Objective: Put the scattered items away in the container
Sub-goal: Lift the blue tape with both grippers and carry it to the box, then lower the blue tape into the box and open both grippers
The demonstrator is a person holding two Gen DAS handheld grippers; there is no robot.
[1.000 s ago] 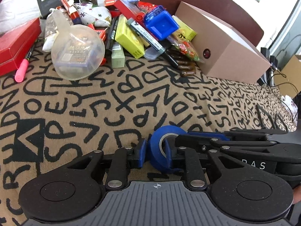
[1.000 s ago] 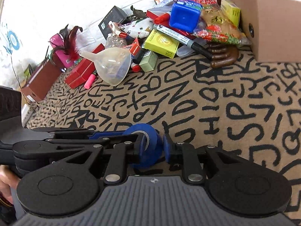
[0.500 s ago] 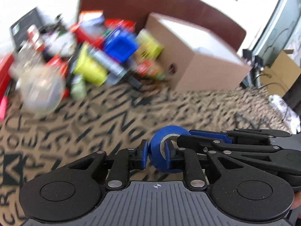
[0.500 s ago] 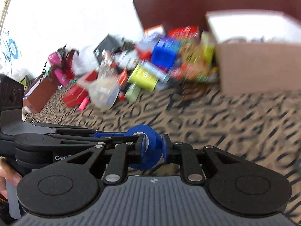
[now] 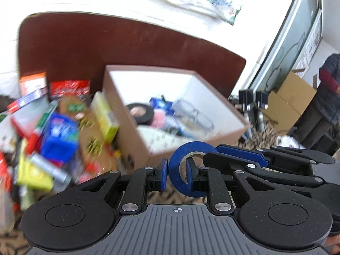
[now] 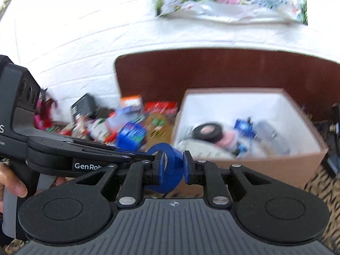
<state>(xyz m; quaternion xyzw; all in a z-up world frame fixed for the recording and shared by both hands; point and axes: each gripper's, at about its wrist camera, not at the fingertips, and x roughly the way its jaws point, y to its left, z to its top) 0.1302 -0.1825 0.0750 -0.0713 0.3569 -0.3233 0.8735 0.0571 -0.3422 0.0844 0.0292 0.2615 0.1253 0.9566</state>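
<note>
A blue tape roll [image 5: 192,167] is gripped by both sets of tongs at once. In the left wrist view the left tongs [image 5: 176,174] are seen with one blue pad outside the roll's wall and the other inside its core; their jaws are closing on that wall, with only a narrow gap between them. The right tongs [image 5: 240,159] reach in from the right of that view and meet the roll's far side. In the right wrist view the right tongs [image 6: 173,165] are clamped narrowly on the roll [image 6: 167,170], a pad pressed to each side, and the left tongs [image 6: 136,153] enter from the left. On the left tool's body the white letters "GenRo" can be read, the rest being hidden behind a linkage. A hand [image 6: 10,182] is wrapped around that tool's handle at the left edge.

The roll is held in the air, just before the near wall of the box [image 5: 136,146], an open brown carton with a white lining. Inside it a black tape roll [image 5: 140,112], something pink, a blue item and a clear glass piece are blurred together. To the left of the box a heap of scattered items [image 5: 61,136] lies on the desk: a blue tub, yellow packets, a red marker, red and orange cartons. Their labels are too blurred to be read. A dark red board [image 5: 127,48] stands behind the box. At the far right of the left view a person [image 5: 327,97] stands beside a cardboard carton [image 5: 291,104].
</note>
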